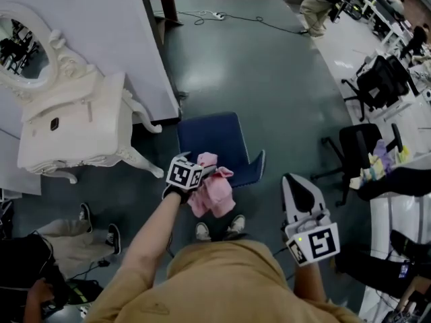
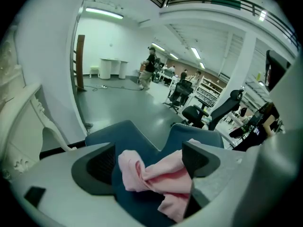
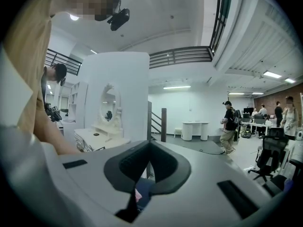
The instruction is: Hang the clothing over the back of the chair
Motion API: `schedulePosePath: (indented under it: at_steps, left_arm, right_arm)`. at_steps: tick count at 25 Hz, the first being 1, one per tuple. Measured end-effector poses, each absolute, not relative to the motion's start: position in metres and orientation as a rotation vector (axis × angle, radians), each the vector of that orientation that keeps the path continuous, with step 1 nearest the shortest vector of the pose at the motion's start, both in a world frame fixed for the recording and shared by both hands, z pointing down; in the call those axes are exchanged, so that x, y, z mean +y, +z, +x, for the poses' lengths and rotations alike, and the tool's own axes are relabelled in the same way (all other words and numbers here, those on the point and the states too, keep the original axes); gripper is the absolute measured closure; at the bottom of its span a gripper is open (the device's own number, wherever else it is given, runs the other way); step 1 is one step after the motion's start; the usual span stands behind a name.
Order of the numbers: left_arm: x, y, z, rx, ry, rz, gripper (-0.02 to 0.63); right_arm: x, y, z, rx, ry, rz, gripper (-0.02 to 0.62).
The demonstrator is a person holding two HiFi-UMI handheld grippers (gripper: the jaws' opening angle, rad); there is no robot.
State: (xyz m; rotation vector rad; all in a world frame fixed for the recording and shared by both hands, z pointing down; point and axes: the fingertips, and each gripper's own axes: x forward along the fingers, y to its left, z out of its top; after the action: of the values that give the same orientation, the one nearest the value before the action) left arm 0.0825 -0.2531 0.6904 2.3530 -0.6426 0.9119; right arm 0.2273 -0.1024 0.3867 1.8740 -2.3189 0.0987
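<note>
A blue chair [image 1: 217, 140] stands in front of me on the grey floor. Pink clothing [image 1: 214, 192] lies bunched over its near edge. My left gripper [image 1: 207, 175] is right at the cloth, its jaws spread wide. In the left gripper view the pink clothing [image 2: 158, 178] lies between the wide jaws on the blue chair [image 2: 120, 134], slack and unpinched, brushing the right-hand jaw. My right gripper [image 1: 292, 179] hangs to the right of the chair, apart from it, jaws together and empty. In the right gripper view, a slit under the jaws shows a strip of the blue chair [image 3: 145, 193].
A white dressing table with an oval mirror [image 1: 74, 130] stands left of the chair against a white partition [image 1: 101, 32]. A person crouches at the lower left [image 1: 64, 244]. Black office chairs [image 1: 363, 147] and desks line the right side.
</note>
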Motion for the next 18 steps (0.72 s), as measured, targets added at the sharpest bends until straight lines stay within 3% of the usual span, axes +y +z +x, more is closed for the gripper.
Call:
schedulePosePath:
  at_steps: [11, 13, 18]
  left_arm:
    - [-0.254, 0.646, 0.052, -0.764, 0.669, 2.412, 0.21]
    - [-0.257, 0.631, 0.04, -0.823, 0.617, 2.436, 0.285]
    - [-0.264, 0.591, 0.009, -0.986, 0.499, 2.486, 0.546]
  right_arm:
    - [-0.109, 0.383, 0.206, -2.408, 0.07, 1.787, 0.594]
    - [-0.112, 0.379, 0.199, -2.436, 0.054, 1.769, 0.594]
    - [-0.117, 0.374, 0.19, -2.467, 0.037, 1.741, 0.594]
